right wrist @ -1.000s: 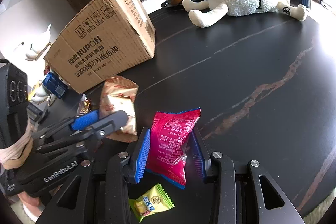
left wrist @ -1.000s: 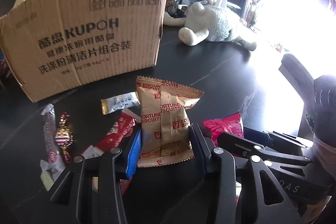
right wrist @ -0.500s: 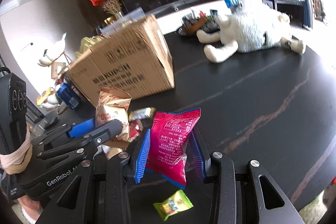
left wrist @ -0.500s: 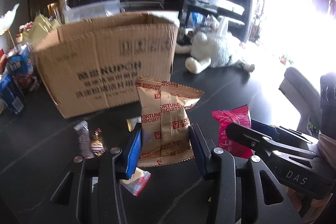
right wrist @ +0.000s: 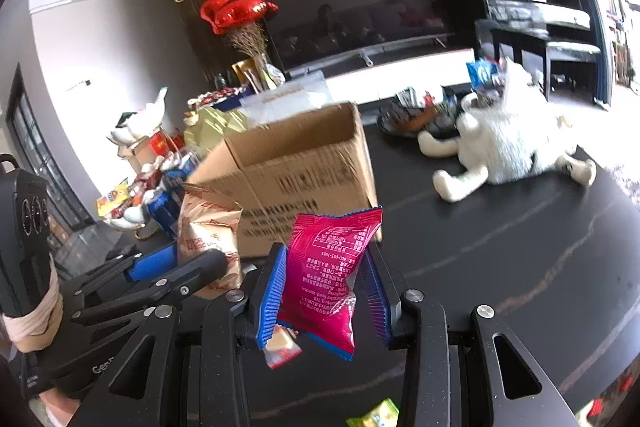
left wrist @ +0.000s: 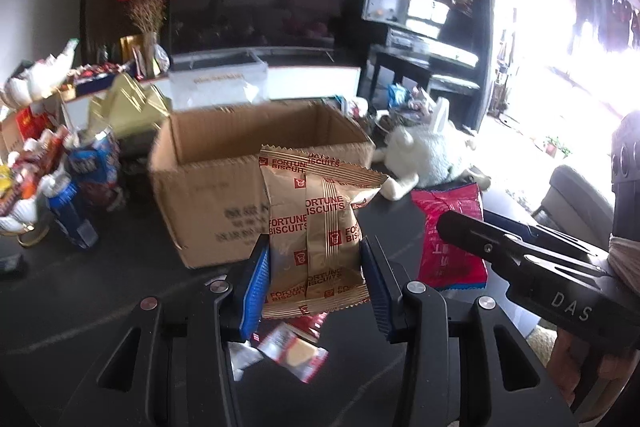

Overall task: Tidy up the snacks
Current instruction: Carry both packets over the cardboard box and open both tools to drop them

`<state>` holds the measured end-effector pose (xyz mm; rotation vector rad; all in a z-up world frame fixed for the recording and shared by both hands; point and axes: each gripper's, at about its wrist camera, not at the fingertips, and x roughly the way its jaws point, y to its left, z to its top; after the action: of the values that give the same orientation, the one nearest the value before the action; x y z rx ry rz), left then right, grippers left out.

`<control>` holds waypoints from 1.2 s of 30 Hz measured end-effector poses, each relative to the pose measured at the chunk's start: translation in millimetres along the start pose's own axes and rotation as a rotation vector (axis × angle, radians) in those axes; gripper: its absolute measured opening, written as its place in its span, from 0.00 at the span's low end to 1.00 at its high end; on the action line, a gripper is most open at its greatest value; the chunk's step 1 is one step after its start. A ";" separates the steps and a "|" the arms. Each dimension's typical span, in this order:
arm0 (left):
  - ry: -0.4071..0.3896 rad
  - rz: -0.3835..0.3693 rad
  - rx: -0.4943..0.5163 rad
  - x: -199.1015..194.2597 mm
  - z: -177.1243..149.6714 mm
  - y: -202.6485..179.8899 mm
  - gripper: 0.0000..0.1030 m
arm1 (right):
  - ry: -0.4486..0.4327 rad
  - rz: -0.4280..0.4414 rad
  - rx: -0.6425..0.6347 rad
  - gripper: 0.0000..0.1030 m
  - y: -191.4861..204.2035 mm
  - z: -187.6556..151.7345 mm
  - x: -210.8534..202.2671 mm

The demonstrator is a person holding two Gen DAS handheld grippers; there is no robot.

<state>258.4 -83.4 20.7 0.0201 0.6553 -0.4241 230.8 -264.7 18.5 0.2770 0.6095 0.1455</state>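
Carton print blurred, inside hidden; left gripper clamps gold biscuit packet, right gripper pink packet; plush sheep beyond.

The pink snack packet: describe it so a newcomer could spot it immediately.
Start at the open cardboard box on the dark table. In front of it, the right gripper holds the pink snack packet clear of the table. Unlike the gold Fortune Biscuits packet beside it in the left gripper, it is glossy pink with white print and blue edges.
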 end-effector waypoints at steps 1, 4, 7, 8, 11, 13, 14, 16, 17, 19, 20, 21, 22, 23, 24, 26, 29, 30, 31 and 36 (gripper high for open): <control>-0.009 0.010 -0.001 -3.3 3.9 3.7 0.43 | -0.004 0.006 -0.006 0.38 3.8 4.4 1.0; -0.028 0.036 0.000 -10.8 12.7 12.8 0.43 | -0.010 0.025 -0.025 0.38 15.2 16.6 5.5; -0.050 0.062 0.002 -17.9 21.8 22.6 0.43 | -0.021 0.036 -0.044 0.38 26.2 29.5 10.1; -0.054 0.066 0.002 -19.8 24.8 25.9 0.43 | -0.025 0.039 -0.050 0.38 29.6 34.1 11.5; -0.067 0.082 0.001 -23.5 35.3 34.5 0.43 | -0.032 0.052 -0.062 0.38 38.6 47.6 16.3; -0.075 0.087 -0.004 -24.3 41.9 39.5 0.43 | -0.034 0.061 -0.074 0.38 44.1 55.4 20.3; -0.078 0.087 -0.007 -24.7 45.4 42.5 0.43 | -0.036 0.063 -0.081 0.38 46.8 58.9 21.2; -0.080 0.092 -0.011 -22.6 52.8 47.0 0.43 | -0.036 0.068 -0.090 0.38 50.2 66.6 26.7; -0.081 0.093 -0.012 -21.3 55.2 48.5 0.43 | -0.036 0.071 -0.090 0.38 51.2 69.5 28.3; -0.076 0.091 -0.013 -17.9 62.0 52.4 0.43 | -0.035 0.078 -0.093 0.38 52.4 77.0 33.8; -0.074 0.088 -0.015 -15.2 65.8 54.9 0.43 | -0.033 0.080 -0.095 0.38 53.5 80.8 37.1; -0.071 0.086 -0.016 -12.9 69.0 56.9 0.43 | -0.031 0.081 -0.097 0.38 54.8 84.5 40.3; -0.068 0.085 -0.019 -10.3 71.9 59.2 0.43 | -0.028 0.083 -0.098 0.38 55.8 88.5 44.1; -0.065 0.086 -0.024 -6.3 75.1 62.4 0.43 | -0.023 0.082 -0.101 0.38 56.8 92.6 49.0; -0.062 0.085 -0.028 -2.9 77.5 64.9 0.43 | -0.020 0.081 -0.104 0.38 57.2 94.8 52.3; -0.050 0.087 -0.032 6.0 83.5 69.3 0.43 | -0.015 0.076 -0.114 0.38 57.9 99.4 60.6; -0.032 0.084 -0.040 18.8 90.4 75.2 0.43 | -0.007 0.068 -0.118 0.38 57.9 107.1 75.0; -0.028 0.085 -0.038 23.4 92.4 76.7 0.43 | -0.004 0.070 -0.116 0.38 57.7 108.9 79.1; -0.025 0.089 -0.034 28.5 94.6 78.3 0.43 | -0.001 0.071 -0.114 0.38 57.0 111.0 83.8; 0.001 0.093 -0.048 50.9 104.8 87.1 0.43 | 0.014 0.060 -0.122 0.38 53.1 119.6 107.2</control>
<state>390.0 -38.6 63.9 0.0052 0.6624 -0.3183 384.7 -216.5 69.9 0.1763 0.6037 0.2415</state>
